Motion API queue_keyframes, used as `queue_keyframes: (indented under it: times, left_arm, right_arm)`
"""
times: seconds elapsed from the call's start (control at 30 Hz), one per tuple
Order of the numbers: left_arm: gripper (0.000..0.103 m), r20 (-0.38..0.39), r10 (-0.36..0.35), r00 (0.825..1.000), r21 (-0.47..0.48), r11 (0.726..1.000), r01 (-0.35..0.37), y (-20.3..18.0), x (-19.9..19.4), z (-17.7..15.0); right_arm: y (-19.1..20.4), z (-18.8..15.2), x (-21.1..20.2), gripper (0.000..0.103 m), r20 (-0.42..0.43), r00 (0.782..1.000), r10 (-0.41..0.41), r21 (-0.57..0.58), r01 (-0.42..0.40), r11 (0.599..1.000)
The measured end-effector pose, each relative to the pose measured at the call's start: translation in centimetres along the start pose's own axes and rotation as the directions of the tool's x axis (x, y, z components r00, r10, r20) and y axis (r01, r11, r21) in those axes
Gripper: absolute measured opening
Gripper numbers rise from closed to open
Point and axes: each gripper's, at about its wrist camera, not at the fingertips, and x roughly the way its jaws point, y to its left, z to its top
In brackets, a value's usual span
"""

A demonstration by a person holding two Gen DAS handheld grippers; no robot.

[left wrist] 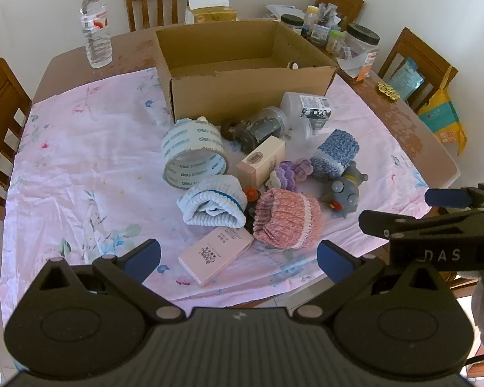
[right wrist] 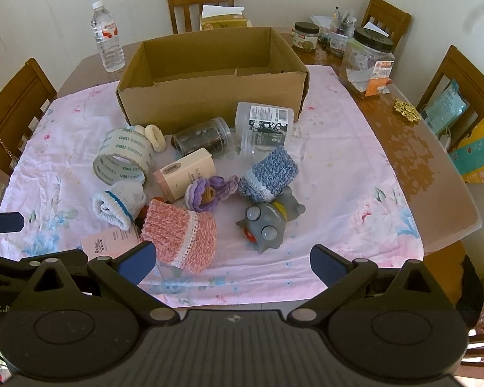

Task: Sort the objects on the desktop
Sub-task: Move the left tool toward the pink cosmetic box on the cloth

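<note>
On the floral pink cloth (right wrist: 355, 193) lie one open brown cardboard box (right wrist: 209, 96), one roll of clear printed tape (right wrist: 124, 158), three knitted cup sleeves (pink (right wrist: 180, 238), blue (right wrist: 267, 174), pale white-blue (right wrist: 119, 204)), two clear plastic jars (right wrist: 203, 140), two small pink cartons (right wrist: 187, 172) and one grey rubber toy (right wrist: 267, 222).

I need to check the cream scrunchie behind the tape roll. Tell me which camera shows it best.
The right wrist view: the cream scrunchie shows nearly whole beside the tape roll, near the cardboard box. In the left wrist view only a small cream edge peeks over the tape roll.
</note>
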Motion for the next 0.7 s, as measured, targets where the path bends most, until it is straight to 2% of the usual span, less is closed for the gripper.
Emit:
queue_keyframes:
  times: [0.7]
  left_arm:
    - [0.102,0.082,0.053,0.995,0.016,0.998,-0.054,-1.3,0.1,-1.2]
  right_arm:
    - [-1.9,-0.3,0.2,0.103,0.05,0.993,0.103,-0.067,-0.1,0.993]
